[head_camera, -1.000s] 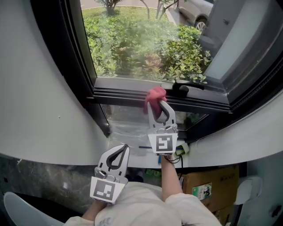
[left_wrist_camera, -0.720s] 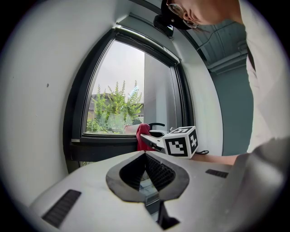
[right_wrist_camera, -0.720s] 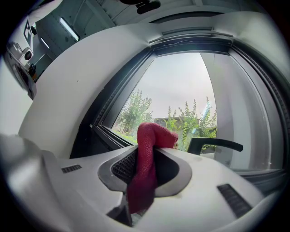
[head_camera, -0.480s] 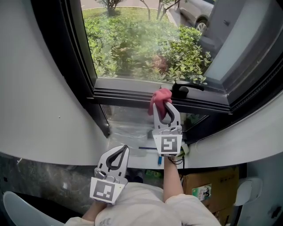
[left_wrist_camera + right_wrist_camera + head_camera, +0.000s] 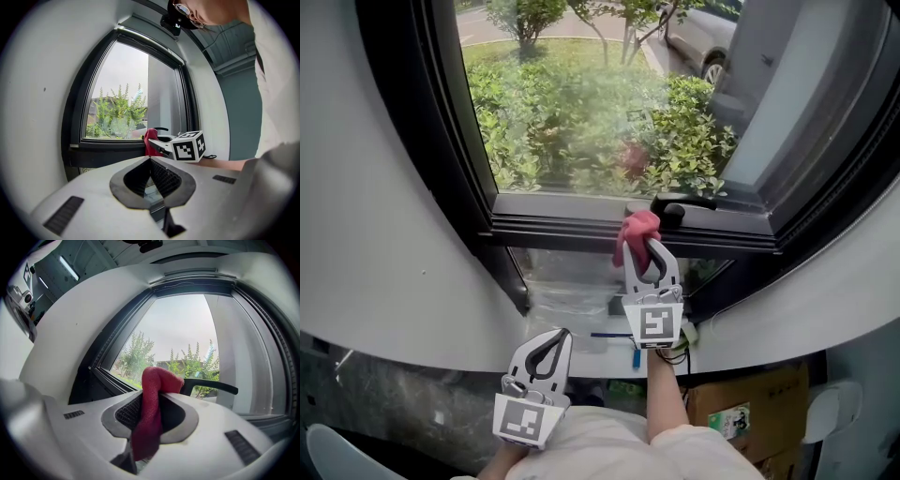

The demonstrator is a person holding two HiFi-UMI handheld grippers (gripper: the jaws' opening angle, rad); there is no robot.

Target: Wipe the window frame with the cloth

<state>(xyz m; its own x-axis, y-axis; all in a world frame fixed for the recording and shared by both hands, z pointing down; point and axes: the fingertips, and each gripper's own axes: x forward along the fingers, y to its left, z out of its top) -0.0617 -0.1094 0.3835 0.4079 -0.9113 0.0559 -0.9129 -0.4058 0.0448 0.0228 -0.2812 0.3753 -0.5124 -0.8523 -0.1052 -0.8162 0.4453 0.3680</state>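
1. Lately the right hand-held gripper (image 5: 644, 242), clamped on the red cloth (image 5: 636, 231), has slid rightward along the window frame (image 5: 553, 228) and is now beside the handle (image 5: 680, 203).
2. Left hand-held gripper (image 5: 561, 335): closed, empty, held low.
3. The wipe looks midway; the rail past the handle is probably still to do.

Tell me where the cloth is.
In the head view the cloth sits centre, pinched in the right gripper at the window frame, just left of the handle.
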